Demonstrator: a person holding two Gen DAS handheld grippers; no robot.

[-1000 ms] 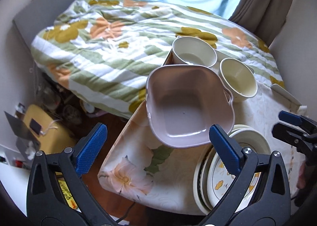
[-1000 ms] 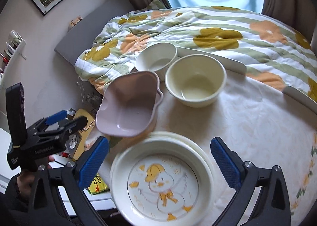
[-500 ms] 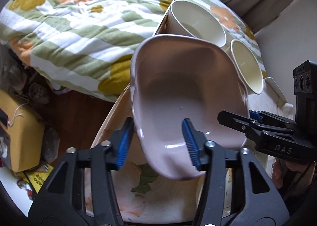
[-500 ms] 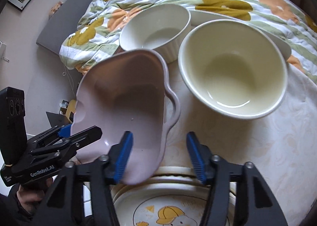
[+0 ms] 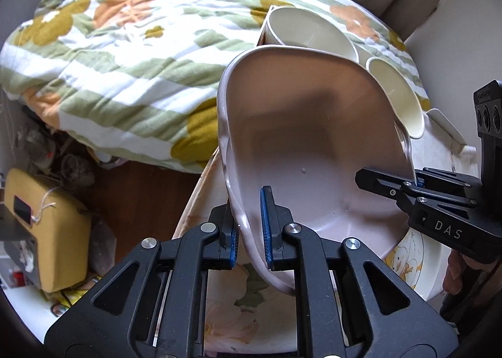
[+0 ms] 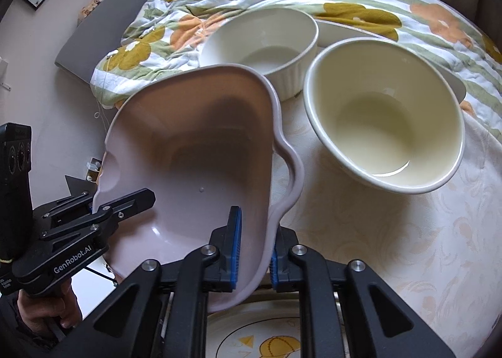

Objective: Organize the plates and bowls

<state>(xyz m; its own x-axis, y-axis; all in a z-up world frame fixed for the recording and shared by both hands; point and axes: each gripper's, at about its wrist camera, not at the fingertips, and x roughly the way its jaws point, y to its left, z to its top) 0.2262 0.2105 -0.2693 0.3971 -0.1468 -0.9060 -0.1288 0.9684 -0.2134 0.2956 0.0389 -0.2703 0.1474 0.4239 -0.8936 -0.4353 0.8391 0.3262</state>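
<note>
The left gripper (image 5: 250, 232) is seen clamped on the near left rim of the pink dish (image 5: 313, 151), its blue pads pressed against the wall from both sides. The right gripper (image 6: 253, 248) is likewise pinched on the opposite rim, just below the dish's wavy handle. Both sets of jaws have just been closing, with the dish wall caught between them. The pink dish is held tilted at the near left edge of the table (image 6: 408, 232), partly over the duck plate (image 6: 276, 342), which is stacked at the near edge. Beyond it, a cream bowl (image 6: 382, 125) is set on the tablecloth, and a white ribbed bowl (image 6: 260, 47) is placed just beside it near the far edge. Behind the table, a flowered quilt (image 5: 125, 53) is spread.
</note>
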